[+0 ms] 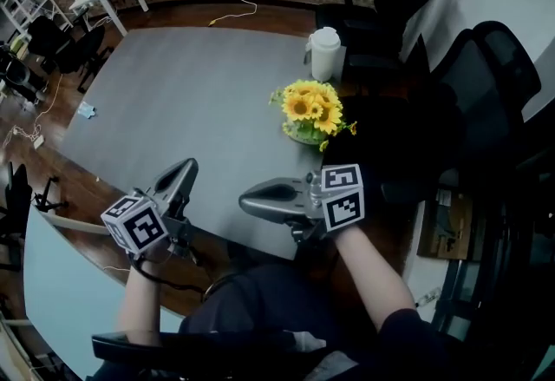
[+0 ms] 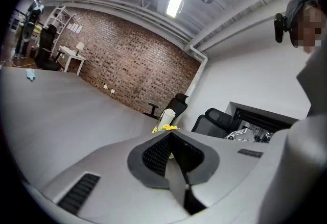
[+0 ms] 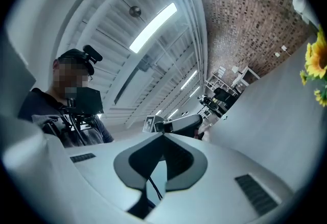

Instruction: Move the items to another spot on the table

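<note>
sunflowers [image 1: 314,106] in green pot [image 1: 303,135]; white lidded jug [image 1: 324,54] near.

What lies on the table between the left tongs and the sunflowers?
Nothing: in the head view, only bare grey table separates the left tongs from the sunflowers.

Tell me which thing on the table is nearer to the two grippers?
The bunch of yellow sunflowers is nearer. The white lidded jug stands behind it, farther away.
</note>
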Action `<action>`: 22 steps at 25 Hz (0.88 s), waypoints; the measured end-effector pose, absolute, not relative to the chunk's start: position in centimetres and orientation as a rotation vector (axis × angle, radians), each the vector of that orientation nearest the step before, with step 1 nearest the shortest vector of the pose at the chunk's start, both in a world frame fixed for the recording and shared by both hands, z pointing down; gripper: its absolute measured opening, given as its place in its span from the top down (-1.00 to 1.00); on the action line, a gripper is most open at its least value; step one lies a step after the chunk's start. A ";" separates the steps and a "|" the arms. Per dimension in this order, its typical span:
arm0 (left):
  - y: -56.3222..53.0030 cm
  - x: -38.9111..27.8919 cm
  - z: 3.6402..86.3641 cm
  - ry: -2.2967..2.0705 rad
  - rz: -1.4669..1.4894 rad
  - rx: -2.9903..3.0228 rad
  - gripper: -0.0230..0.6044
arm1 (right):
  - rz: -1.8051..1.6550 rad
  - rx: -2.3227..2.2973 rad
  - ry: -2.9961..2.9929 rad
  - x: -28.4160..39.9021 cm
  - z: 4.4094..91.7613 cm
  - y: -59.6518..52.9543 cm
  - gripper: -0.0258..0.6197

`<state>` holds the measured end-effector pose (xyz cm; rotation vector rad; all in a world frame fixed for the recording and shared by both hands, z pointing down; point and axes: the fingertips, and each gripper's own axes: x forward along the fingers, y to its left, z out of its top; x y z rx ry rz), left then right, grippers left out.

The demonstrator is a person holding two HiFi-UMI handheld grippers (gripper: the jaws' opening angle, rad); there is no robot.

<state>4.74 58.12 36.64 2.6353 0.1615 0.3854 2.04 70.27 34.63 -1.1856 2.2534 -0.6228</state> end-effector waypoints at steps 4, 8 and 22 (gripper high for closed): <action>56.8 2.8 37.3 0.094 0.361 2.618 0.95 | -0.678 -1.113 2.306 0.5 35.1 69.1 0.98; 55.0 0.6 37.9 0.053 0.346 2.611 0.95 | -0.717 -1.060 2.346 -0.8 35.2 66.8 0.98; 49.3 -1.7 37.4 0.074 0.260 2.631 0.94 | -0.848 -1.060 2.429 -3.2 36.7 59.7 0.98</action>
